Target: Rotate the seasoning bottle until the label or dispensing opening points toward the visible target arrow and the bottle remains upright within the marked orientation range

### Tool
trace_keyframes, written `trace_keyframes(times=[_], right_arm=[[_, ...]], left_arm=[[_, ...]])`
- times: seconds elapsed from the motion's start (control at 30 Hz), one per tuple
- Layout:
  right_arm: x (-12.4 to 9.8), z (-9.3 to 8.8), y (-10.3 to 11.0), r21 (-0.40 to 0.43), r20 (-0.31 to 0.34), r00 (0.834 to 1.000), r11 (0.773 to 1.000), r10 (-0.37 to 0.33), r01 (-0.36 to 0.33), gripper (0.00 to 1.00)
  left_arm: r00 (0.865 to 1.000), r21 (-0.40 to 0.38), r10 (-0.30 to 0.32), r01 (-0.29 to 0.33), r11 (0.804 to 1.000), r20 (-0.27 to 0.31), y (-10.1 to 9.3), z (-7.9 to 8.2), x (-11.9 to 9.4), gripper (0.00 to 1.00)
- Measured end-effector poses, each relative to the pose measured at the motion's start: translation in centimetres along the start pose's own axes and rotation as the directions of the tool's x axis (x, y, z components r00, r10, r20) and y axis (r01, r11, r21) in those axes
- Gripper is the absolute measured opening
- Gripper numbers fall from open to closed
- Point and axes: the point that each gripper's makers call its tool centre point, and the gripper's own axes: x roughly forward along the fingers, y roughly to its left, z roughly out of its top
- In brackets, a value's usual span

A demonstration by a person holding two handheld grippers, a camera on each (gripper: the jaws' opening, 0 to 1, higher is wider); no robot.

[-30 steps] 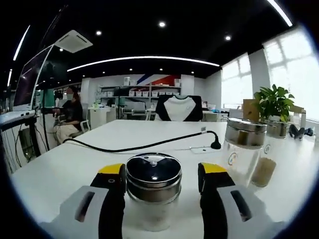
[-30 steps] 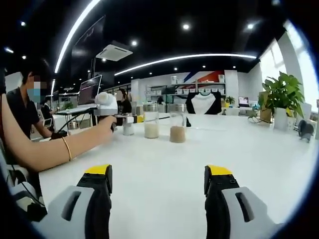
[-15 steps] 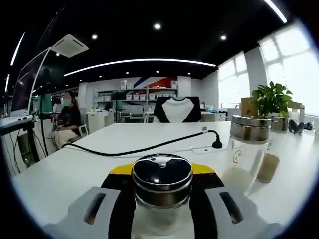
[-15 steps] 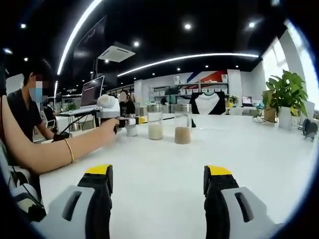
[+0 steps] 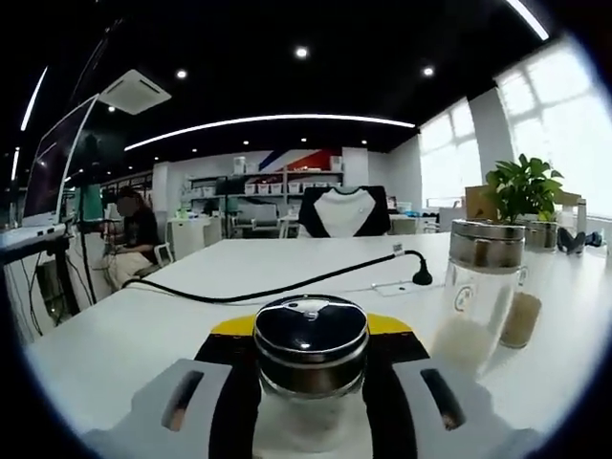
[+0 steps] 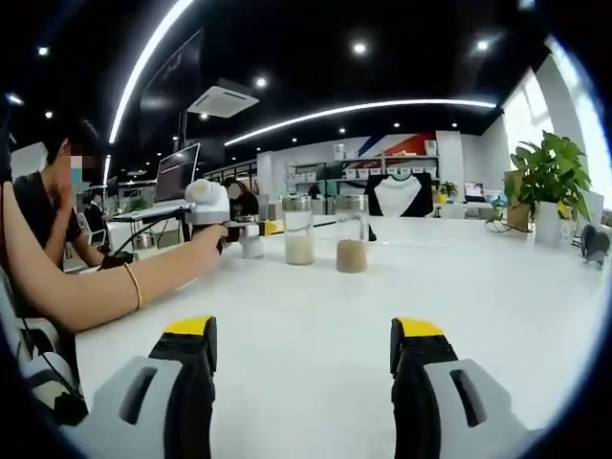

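Left gripper view, tool: we've got the left gripper clamped on the seasoning bottle, both jaws snug against its glass.
Left gripper view, bottle: upright on the white table, dead centre between the jaws, shiny metal cap on top.
Left gripper view, neighbours: two more jars ahead and to the right of the jaws; a black cable runs across beyond them.
Right gripper view, tool: the right gripper is gaping wide, nothing in it.
Right gripper view, ahead: well ahead and left of the jaws, we see a hand holding the other gripper at a small bottle, two jars just beside it.
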Motion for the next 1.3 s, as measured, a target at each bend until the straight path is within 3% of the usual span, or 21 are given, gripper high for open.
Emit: trace_keyframes(times=[0.03,0.07,0.33,0.43,0.57,0.8,1.3], right_arm=[[0.0,0.1,0.0,0.001,0.003,1.000,1.000,-0.001,0.001,0.74],[0.0,0.2,0.0,-0.004,0.009,1.000,1.000,-0.005,0.005,0.74],[0.1,0.0,0.2,-0.015,0.003,1.000,1.000,0.001,-0.001,0.74],[0.1,0.2,0.3,-0.010,0.012,1.000,1.000,0.002,-0.001,0.74],[0.0,0.2,0.3,-0.006,0.012,1.000,1.000,-0.001,0.001,0.73],[-0.2,0.4,0.3,-0.002,0.019,1.000,1.000,-0.002,0.002,0.73],[-1.2,1.7,0.7,-0.017,0.050,0.999,1.000,0.004,-0.003,0.73]], left_arm=[[0.999,-0.044,0.029,-0.027,0.999,0.028,0.4,0.3,-0.2,0.41],[0.999,-0.071,0.012,-0.009,0.997,0.036,0.5,0.4,-0.2,0.41],[0.999,-0.070,0.002,0.001,0.998,0.041,0.7,0.8,-0.1,0.40],[0.996,-0.026,0.004,-0.002,1.000,0.089,0.5,2.4,-0.4,0.40],[0.996,-0.004,0.002,-0.002,1.000,0.090,0.4,2.8,-0.5,0.40],[0.999,-0.017,-0.002,0.003,1.000,0.052,0.3,1.8,-0.5,0.40],[0.997,0.002,-0.045,0.045,0.999,0.062,-1.6,3.4,-2.3,0.40]])
